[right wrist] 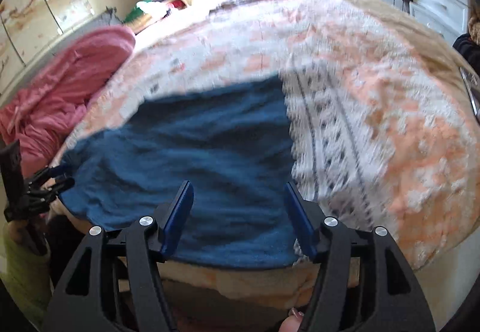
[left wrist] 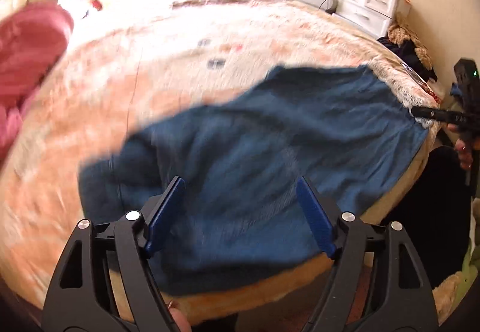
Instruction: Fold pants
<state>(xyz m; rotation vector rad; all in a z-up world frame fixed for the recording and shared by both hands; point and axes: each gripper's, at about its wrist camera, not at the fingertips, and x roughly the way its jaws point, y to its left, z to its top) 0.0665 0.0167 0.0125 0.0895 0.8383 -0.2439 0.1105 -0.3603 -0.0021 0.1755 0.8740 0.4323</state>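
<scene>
Blue pants [left wrist: 255, 140] lie spread and wrinkled along the near edge of the bed; they also show in the right wrist view [right wrist: 204, 152]. My left gripper [left wrist: 240, 182] is open and empty, hovering over the pants' left part. My right gripper [right wrist: 238, 186] is open and empty, hovering over the pants' right end. The right gripper also shows at the far right of the left wrist view [left wrist: 420, 113], by the pants' edge. The left gripper shows at the left edge of the right wrist view [right wrist: 60, 176], by the pants' other end. Both views are motion-blurred.
The bed [left wrist: 150, 98] has a fluffy peach and white patterned blanket [right wrist: 375, 110]. A pink garment pile [right wrist: 69, 86] lies at the left, also in the left wrist view [left wrist: 27, 61]. White drawers [left wrist: 369, 7] and clutter stand beyond the bed.
</scene>
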